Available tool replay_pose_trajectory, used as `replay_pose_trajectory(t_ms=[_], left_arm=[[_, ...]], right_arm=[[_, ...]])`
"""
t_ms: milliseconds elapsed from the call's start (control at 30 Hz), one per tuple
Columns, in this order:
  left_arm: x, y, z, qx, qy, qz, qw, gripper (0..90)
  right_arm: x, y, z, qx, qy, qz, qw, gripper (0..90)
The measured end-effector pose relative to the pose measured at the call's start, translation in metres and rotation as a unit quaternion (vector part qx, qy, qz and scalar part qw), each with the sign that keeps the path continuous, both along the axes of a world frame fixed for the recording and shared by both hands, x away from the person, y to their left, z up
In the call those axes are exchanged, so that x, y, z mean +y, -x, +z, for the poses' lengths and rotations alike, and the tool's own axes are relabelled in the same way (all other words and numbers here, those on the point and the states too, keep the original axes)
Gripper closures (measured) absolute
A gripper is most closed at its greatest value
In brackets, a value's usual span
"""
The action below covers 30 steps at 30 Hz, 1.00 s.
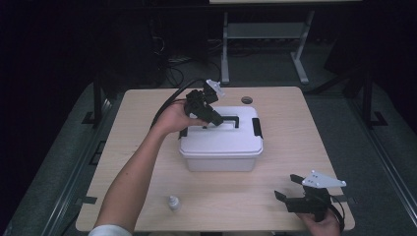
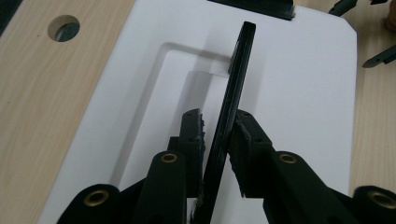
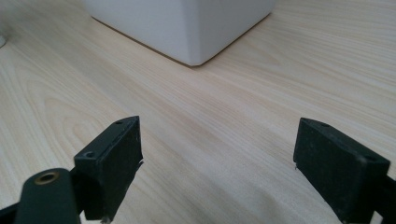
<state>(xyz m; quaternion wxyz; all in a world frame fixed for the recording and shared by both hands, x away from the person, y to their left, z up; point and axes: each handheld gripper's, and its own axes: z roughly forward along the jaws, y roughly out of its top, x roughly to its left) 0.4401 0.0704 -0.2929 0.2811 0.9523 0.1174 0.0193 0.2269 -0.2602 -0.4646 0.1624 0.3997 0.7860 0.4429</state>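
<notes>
Left gripper clamps box handle; small bottle sits well apart.

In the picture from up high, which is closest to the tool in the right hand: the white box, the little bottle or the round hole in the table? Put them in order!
Measured from the right tool:
1. White box, up and to its left, mid-table.
2. Little bottle, far left along the near edge.
3. Round hole, at the table's far edge behind the box.

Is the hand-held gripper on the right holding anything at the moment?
No, the right hand-held gripper has its jaws spread wide apart with only bare wooden table between them.
</notes>
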Motion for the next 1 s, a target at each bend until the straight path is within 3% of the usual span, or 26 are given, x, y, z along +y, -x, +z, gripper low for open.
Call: replay_pose_trajectory(t_ms=[400,700,1000], left_arm=[[0.002,-0.008,0.001,0.026,0.006,-0.043,0.9987,80.6],[0.006,-0.004,0.005,0.029,0.005,-0.057,0.998,84.2],[0.011,-0.004,0.01,0.03,0.023,-0.06,0.9975,84.3]], right_arm=[[0.0,-0.001,-0.001,0.003,-0.001,-0.003,1.0,14.9],[-0.001,0.0,-0.001,0.002,0.001,-0.004,1.0,14.8],[0.0,0.0,-0.001,0.002,0.002,-0.004,1.0,14.9]])
